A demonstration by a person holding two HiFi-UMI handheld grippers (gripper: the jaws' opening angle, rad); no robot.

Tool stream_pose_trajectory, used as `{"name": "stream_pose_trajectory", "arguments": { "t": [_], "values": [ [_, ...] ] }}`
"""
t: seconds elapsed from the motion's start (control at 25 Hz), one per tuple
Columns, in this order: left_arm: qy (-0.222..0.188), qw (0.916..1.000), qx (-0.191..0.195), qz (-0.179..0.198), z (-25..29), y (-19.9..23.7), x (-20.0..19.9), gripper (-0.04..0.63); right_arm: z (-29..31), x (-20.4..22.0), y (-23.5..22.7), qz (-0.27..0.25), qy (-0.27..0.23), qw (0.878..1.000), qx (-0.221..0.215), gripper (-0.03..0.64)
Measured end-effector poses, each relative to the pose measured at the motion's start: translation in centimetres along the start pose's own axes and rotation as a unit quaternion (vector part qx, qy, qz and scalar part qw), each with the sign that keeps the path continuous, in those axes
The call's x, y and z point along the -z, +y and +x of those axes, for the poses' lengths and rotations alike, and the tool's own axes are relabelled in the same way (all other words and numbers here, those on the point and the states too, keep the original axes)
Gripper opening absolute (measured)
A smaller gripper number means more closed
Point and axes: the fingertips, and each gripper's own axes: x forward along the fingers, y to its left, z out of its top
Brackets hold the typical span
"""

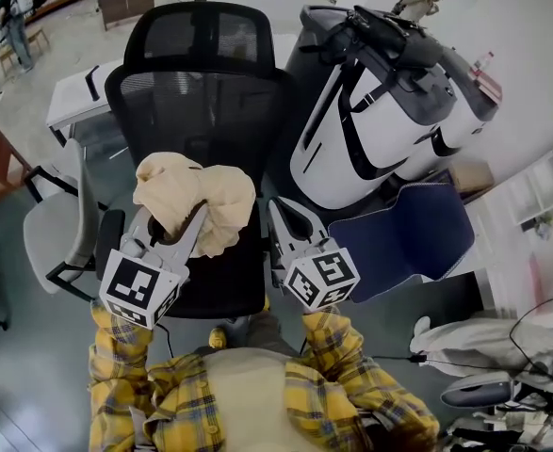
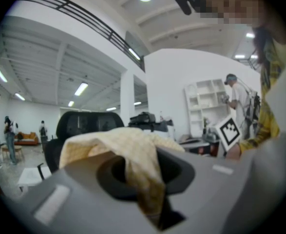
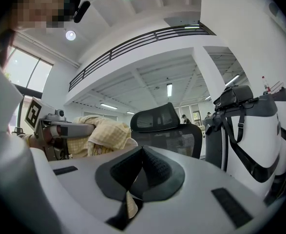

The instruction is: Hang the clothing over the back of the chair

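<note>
Now then, the clothing (image 1: 196, 196) is up off the seat, a cream bundle bunched on the near side of the chair (image 1: 201, 92) back and not yet over it. The left gripper (image 1: 189, 226) has it: jaws nearly together, clamped on a thick fold that spills over their tops. The right gripper (image 1: 281, 217), just right of the bundle, is closed all the way. Its own view shows a thin cream sliver pinched between the jaws, by the look of it an edge of the same fabric.

Handling: it looks soft, light and floppy, so I'd expect it to sag wherever it's unsupported. The best hold, I'd say, is two points spread along one edge, so it opens out and drapes evenly over the top of the back.

Count: one piece of clothing, two grippers, one black mesh chair as the target, and one grey chair (image 1: 57, 224) off to the left.
</note>
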Motion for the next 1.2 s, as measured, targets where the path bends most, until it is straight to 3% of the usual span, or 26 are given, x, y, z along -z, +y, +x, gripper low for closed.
{"name": "stream_pose_trajectory", "arguments": {
  "t": [0.64, 0.76, 1.2],
  "values": [
    [-0.033, 0.9947, 0.005, 0.097, 9.1, 0.8, -9.6, 0.072, 3.5, -4.3, -9.3, -0.005, -0.024, 0.999, -0.031, 0.014],
    [-0.04, 0.9941, -0.004, 0.101, 10.3, 1.1, -11.2, 0.073, 4.1, -4.6, -10.1, -0.004, -0.021, 0.999, -0.041, 0.014],
    [-0.043, 0.9887, -0.035, 0.14, 13.8, 2.7, -12.8, 0.074, 5.6, -5.8, -11.4, -0.013, -0.018, 0.997, -0.07, 0.014]
  ]
}}
